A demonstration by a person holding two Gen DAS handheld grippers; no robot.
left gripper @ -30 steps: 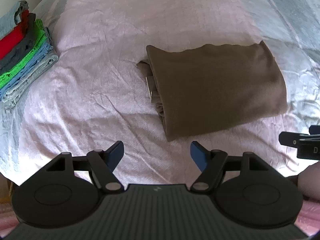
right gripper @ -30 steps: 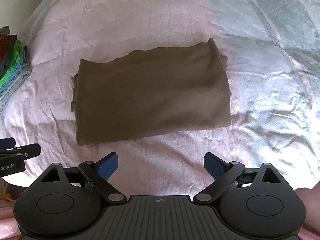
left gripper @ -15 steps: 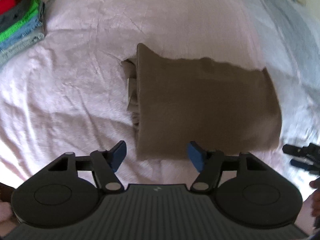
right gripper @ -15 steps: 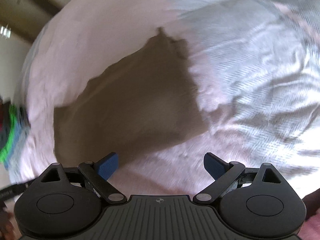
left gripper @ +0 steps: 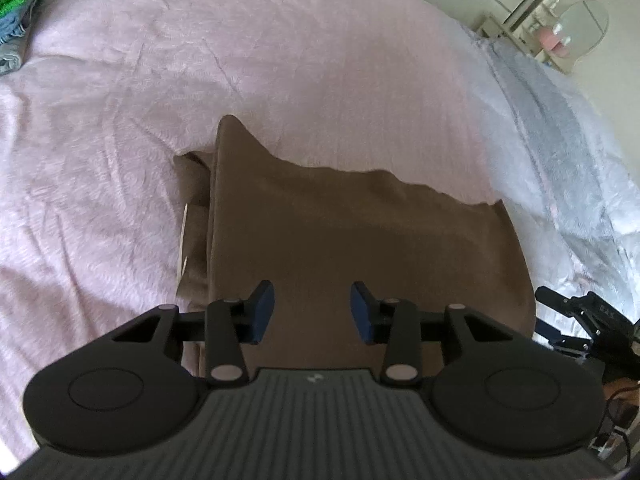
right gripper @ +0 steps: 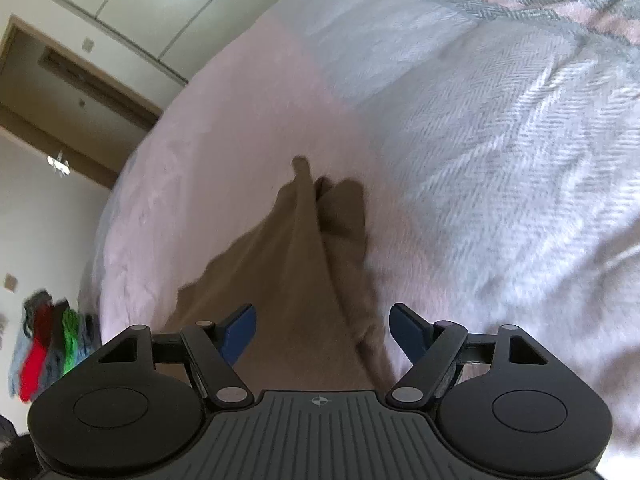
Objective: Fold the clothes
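left tool (left gripper: 312, 310): black, blue pads | right tool (right gripper: 323, 332): same

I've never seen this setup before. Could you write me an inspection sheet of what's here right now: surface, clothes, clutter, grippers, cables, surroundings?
Surface: pink bedspread, wrinkled; grey-white blanket beside it.
Job's things: folded brown garment lying flat; stack of folded clothes at the bed's edge.
Clutter: nothing seen.
Grippers: left hand-held gripper open over the garment; right hand-held gripper open over its side edge.
Cables: thin wires by the right hand-held gripper.
Surroundings: door, vanity mirror.
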